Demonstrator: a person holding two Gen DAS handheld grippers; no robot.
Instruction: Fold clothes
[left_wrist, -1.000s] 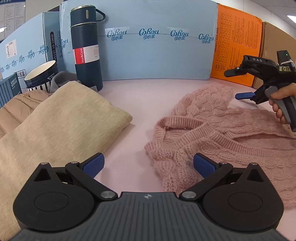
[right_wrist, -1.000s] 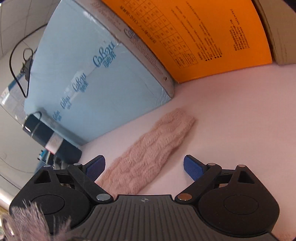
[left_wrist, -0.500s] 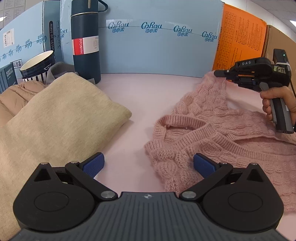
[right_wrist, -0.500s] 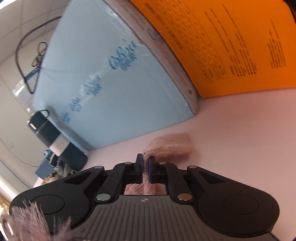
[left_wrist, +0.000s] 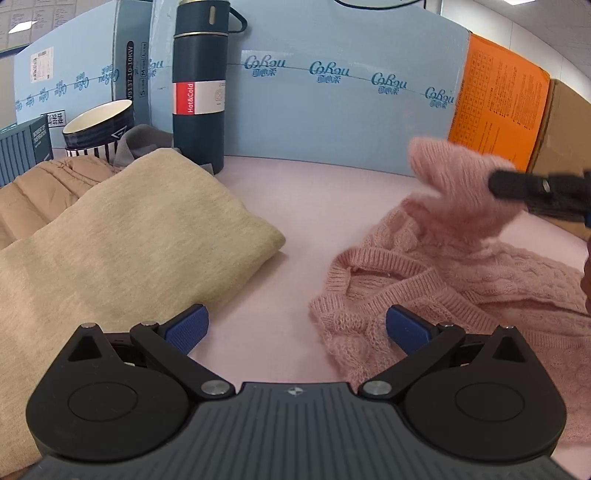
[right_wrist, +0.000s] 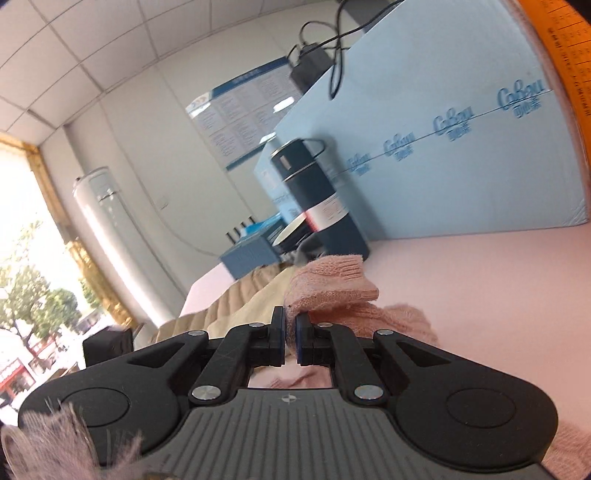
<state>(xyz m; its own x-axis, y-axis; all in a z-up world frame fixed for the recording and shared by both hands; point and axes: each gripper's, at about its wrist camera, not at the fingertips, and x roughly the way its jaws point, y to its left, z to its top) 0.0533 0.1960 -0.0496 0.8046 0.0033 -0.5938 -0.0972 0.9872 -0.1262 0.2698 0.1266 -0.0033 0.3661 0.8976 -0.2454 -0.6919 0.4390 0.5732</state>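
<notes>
You are only starting on the pink sweater (left_wrist: 461, 280): its body is lying spread and rumpled on the pink table (left_wrist: 314, 192), neckline toward the near left, with no fold laid flat yet. To the left, the beige garment (left_wrist: 129, 240) is already sitting folded, and judging by that, the pink one is what is left.

Your right gripper (right_wrist: 290, 328) is pinched closed on the cuff end of the sleeve (left_wrist: 454, 177), which is hanging lifted above the table over the sweater's far side. The cloth is bunching just past the pads in the right wrist view. Your left gripper (left_wrist: 295, 328) is hovering with its jaws spread wide and nothing between them, just beside the sweater's near left hem.

For room, you are working with bare table between the two garments and a clear strip along the far side. The blue box (left_wrist: 332, 122) and orange box (left_wrist: 495, 110) are walling off the far edge, and the dark flask (left_wrist: 199, 92) is standing upright at far left, close to the beige garment. You are probably safest bringing the sleeve toward the near side, over the sweater's body, away from that flask.
</notes>
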